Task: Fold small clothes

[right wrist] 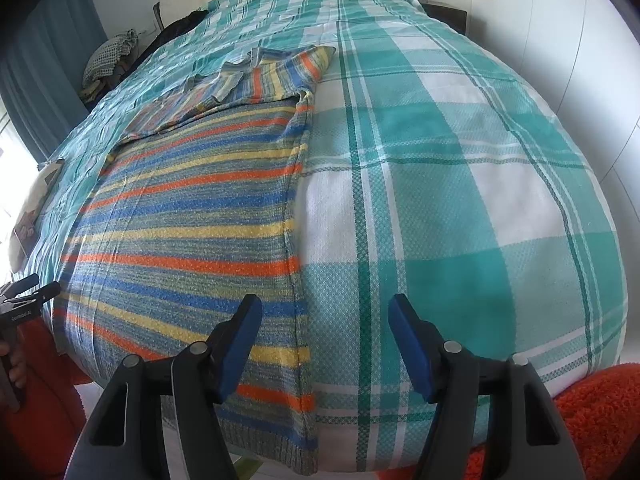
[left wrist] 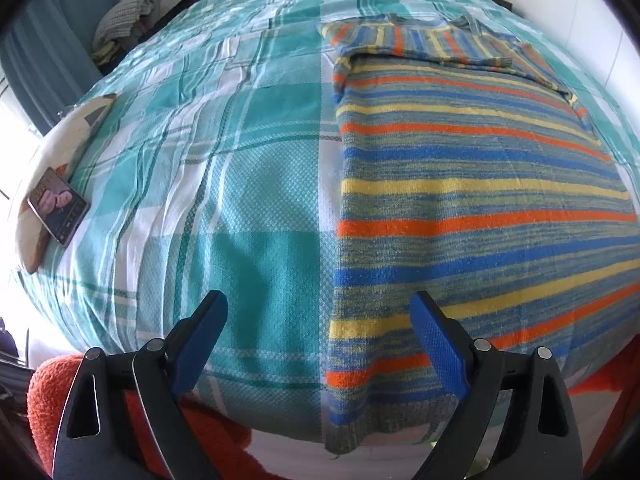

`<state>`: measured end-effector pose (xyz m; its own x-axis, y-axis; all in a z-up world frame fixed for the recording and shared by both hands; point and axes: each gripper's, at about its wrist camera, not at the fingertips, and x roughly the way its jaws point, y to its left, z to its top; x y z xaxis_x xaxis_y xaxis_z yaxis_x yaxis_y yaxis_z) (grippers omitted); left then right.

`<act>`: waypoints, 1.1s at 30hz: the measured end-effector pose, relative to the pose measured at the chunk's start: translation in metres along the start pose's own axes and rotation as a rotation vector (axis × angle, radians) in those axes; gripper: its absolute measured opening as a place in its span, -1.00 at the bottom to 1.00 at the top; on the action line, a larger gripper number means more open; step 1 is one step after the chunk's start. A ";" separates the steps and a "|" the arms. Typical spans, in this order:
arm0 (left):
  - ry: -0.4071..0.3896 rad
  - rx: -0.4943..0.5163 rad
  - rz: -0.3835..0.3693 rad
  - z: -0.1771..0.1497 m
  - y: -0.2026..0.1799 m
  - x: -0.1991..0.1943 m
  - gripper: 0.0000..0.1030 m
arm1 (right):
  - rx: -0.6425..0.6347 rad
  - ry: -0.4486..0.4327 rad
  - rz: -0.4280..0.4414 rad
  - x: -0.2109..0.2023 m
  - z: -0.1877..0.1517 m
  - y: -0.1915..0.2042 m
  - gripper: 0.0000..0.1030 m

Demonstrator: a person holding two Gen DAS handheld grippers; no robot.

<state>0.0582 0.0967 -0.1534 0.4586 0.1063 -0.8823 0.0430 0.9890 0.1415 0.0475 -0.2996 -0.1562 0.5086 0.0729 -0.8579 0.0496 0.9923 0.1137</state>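
Lying flat on the bed (left wrist: 248,184), striped sweater (left wrist: 480,200), sleeves folded across top; left claw (left wrist: 320,340) and right claw (right wrist: 324,344) spread, empty.

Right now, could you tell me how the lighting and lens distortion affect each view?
Left wrist view: window glare whites out the left edge beside the phone; fisheye bulges the bedspread. Right wrist view: softer light, the striped sweater sharp, its stripes curved, corners vignetted.

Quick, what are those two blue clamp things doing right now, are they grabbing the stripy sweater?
Left gripper: open, holding nothing, poised over the striped sweater's near hem.
Right gripper: open, holding nothing, at the sweater's other side edge.
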 end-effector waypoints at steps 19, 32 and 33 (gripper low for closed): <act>-0.016 0.009 0.029 0.001 0.001 -0.003 0.81 | -0.069 -0.059 -0.148 -0.008 0.003 0.014 0.27; 0.001 0.000 0.037 0.002 0.003 0.002 0.81 | -0.125 -0.102 -0.361 -0.016 0.005 0.020 0.37; 0.003 0.001 0.038 0.002 0.003 0.002 0.81 | -0.125 -0.101 -0.361 -0.016 0.005 0.020 0.37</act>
<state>0.0607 0.0994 -0.1539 0.4575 0.1439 -0.8775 0.0268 0.9841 0.1754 0.0447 -0.2812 -0.1378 0.5601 -0.2873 -0.7770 0.1391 0.9572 -0.2537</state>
